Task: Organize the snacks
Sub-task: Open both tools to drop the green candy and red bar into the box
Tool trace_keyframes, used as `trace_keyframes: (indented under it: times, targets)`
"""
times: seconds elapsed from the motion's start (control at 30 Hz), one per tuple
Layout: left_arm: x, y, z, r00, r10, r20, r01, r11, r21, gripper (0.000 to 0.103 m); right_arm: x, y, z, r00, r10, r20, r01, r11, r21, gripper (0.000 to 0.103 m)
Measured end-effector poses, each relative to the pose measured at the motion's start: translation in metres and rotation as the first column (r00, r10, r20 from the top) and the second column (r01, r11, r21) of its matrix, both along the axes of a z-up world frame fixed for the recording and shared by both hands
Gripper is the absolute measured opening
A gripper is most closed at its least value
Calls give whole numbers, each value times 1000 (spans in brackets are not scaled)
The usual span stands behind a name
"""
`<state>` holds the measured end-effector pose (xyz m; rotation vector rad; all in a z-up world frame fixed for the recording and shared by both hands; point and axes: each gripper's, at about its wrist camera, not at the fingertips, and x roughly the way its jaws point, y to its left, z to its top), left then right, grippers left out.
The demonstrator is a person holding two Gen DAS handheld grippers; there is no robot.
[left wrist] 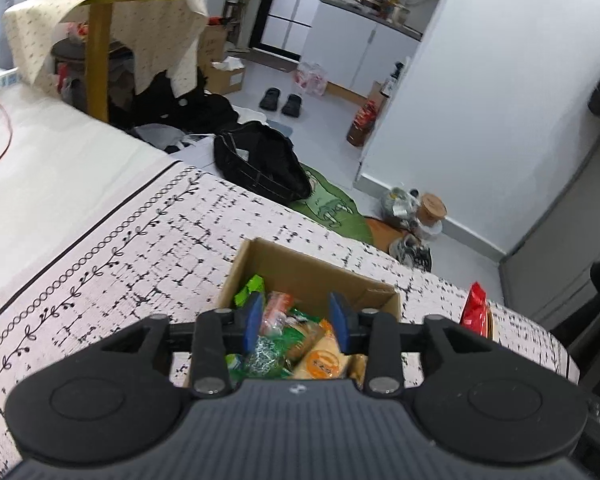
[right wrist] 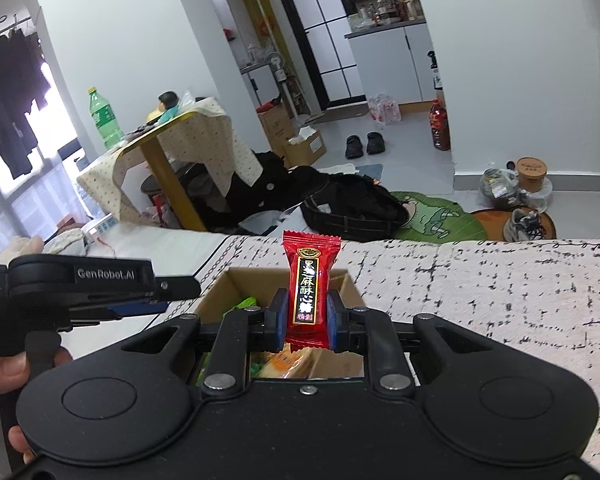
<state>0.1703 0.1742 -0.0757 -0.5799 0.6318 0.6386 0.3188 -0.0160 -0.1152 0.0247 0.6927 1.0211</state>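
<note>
A brown cardboard box (left wrist: 312, 268) sits on a bed covered with a black-and-white patterned cloth (left wrist: 140, 248). It holds several snack packets (left wrist: 300, 344) in green and orange wrappers. My left gripper (left wrist: 298, 320) is open and empty just above the box. My right gripper (right wrist: 305, 320) is shut on a red candy packet (right wrist: 309, 280) with gold lettering, held upright over the box (right wrist: 348, 284). The red packet shows at the right in the left wrist view (left wrist: 476, 308). The left gripper (right wrist: 140, 292) shows at the left in the right wrist view.
Beyond the bed edge lie a black bag (left wrist: 260, 164), a green rug (right wrist: 440, 216), shoes (right wrist: 524, 224) and jars (right wrist: 530, 172) on the floor. A yellow side table (right wrist: 168, 160) with a green bottle (right wrist: 104, 116) stands at the far left.
</note>
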Motion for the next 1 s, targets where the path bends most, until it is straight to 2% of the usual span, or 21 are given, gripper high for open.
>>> trace_keyframes:
  times: [0.03, 0.07, 0.63, 0.73, 0.8, 1.0]
  targets:
    - [-3, 1, 0, 1000, 8, 1, -8, 1000, 0, 50, -1, 0, 0, 1000, 5, -4, -5, 1000, -2, 19]
    - [-5, 1, -1, 1000, 14, 0, -14, 1000, 0, 51, -2, 0, -1, 1000, 10, -11, -10, 1000, -2, 19]
    - [-33, -2, -6, 999, 37, -9, -37, 998, -44, 63, -23, 1, -5, 991, 106, -81, -109, 994, -28, 20]
    - [-37, -4, -7, 999, 39, -11, -40, 998, -48, 64, -27, 2, -8, 986, 135, -96, -139, 989, -44, 26]
    - [-39, -4, -8, 999, 41, -14, -42, 998, -51, 64, -30, -2, -9, 986, 135, -98, -140, 989, -46, 35]
    - [-43, -9, -6, 999, 44, -18, -45, 998, -46, 64, -21, -22, -6, 990, 76, -117, -79, 997, -20, 35]
